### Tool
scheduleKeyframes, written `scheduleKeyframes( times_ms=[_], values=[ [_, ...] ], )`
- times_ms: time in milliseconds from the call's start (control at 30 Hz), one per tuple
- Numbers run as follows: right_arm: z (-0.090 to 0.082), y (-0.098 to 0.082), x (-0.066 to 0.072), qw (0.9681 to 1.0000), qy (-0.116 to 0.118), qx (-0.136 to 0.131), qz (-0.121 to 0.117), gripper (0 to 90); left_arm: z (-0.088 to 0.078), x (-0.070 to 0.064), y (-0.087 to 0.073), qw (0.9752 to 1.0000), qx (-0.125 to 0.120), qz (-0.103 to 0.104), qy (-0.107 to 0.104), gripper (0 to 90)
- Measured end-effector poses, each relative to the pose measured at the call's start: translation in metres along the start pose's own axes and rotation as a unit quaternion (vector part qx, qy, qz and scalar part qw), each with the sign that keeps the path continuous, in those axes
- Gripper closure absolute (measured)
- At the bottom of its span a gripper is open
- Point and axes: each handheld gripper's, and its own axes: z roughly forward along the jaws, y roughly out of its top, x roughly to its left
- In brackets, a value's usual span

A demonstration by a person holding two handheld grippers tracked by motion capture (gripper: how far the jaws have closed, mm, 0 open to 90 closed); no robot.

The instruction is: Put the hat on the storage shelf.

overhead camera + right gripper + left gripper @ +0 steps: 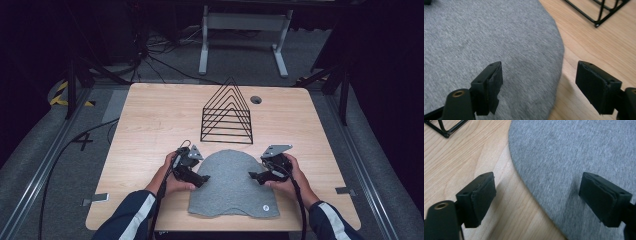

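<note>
Probably soft, limp grey dome-shaped felt cloth (234, 182) by desk's near edge: best pinched at side edges, left gripper (200, 178) and right gripper (255, 175) both spread, empty.

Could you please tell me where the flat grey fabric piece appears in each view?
High view: flat grey fabric piece, bottom centre, between both grippers.
Left gripper view: upper right.
Right gripper view: upper left.
Shared landmark: black wire rack, beyond the fabric.
</note>
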Motion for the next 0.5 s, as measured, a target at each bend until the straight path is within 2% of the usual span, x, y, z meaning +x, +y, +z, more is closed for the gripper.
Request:
scheduleKeyframes(
  times_ms=[33, 100, 200, 300, 367, 400, 467, 500],
  values=[
    [0.0032, 0.0003, 0.0014, 0.9999, 0.005, 0.009, 0.002, 20.1, 0.0004, -0.0010, 0.0001, 1.0000, 0.001, 0.006, -0.002, 11.8],
    [0.0064, 0.0005, 0.0035, 0.9999, 0.010, 0.008, 0.010, 19.0, 0.0009, -0.0041, 0.0005, 1.0000, 0.000, 0.005, -0.002, 11.8],
    [0.0042, 0.0014, 0.0061, 0.9998, 0.017, 0.010, 0.001, 28.1, -0.0011, -0.0067, 0.0017, 0.9999, 0.003, 0.012, -0.007, 19.5],
    [0.0021, 0.0023, 0.0091, 0.9997, 0.021, 0.013, -0.003, 39.5, -0.0009, -0.0076, 0.0025, 1.0000, 0.003, 0.006, -0.006, 20.6],
    [0.0008, 0.0031, 0.0111, 0.9995, 0.028, 0.012, -0.006, 49.9, -0.0020, -0.0078, 0.0041, 0.9999, 0.003, 0.009, -0.008, 28.6],
    [0.0004, 0.0037, 0.0112, 0.9995, 0.030, 0.011, -0.005, 57.3, -0.0028, -0.0078, 0.0054, 0.9998, 0.003, 0.013, -0.011, 36.9],
    [0.0005, 0.0037, 0.0107, 0.9995, 0.031, 0.010, -0.004, 59.6, -0.0028, -0.0079, 0.0064, 0.9998, 0.005, 0.011, -0.014, 43.7],
    [0.0007, 0.0038, 0.0101, 0.9994, 0.033, 0.008, -0.001, 62.4, -0.0024, -0.0066, 0.0084, 0.9997, 0.005, 0.015, -0.016, 43.7]
  ],
)
